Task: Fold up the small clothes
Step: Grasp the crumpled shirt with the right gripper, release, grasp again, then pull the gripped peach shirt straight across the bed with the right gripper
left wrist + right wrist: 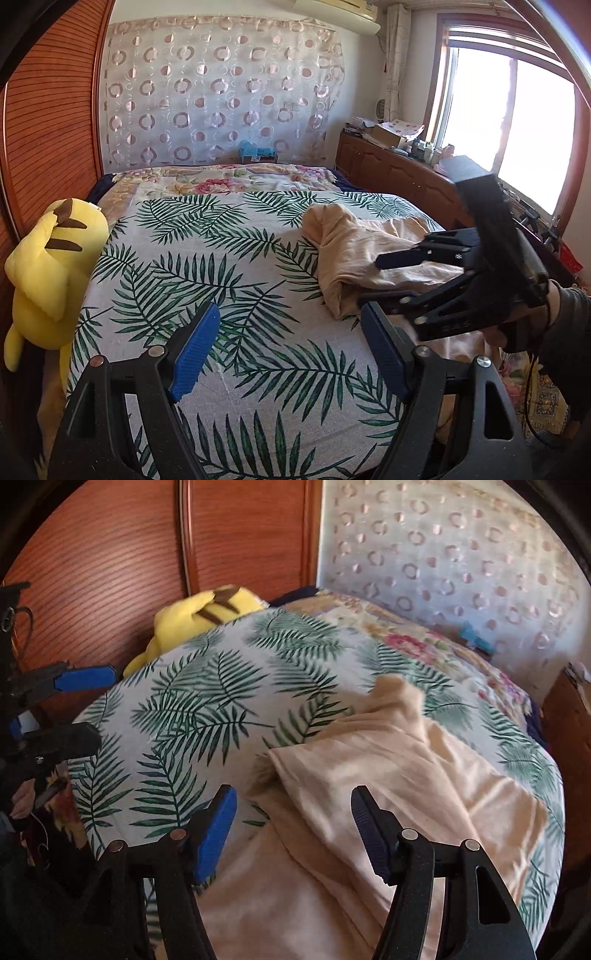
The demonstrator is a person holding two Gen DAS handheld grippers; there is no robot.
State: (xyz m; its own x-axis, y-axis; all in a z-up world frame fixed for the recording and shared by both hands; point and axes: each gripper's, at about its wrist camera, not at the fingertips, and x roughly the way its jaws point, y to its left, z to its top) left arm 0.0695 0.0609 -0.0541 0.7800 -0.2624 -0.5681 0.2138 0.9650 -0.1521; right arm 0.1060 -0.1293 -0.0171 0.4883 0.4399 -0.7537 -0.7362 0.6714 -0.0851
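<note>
leaf-print bed (229, 266) | right tool (293, 834) open, empty, above beige garment (388, 775)

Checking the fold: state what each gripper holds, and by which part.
Nothing. Left gripper is open over the bedspread; right gripper is open above the beige garment.

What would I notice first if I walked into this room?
Probably the bright yellow plush toy squeezed between the bed's left edge and the wooden wardrobe. Next, the palm-leaf bedspread, with a crumpled beige garment lying on its right side. Close up, two open grippers with blue fingers hover over the bed.
</note>
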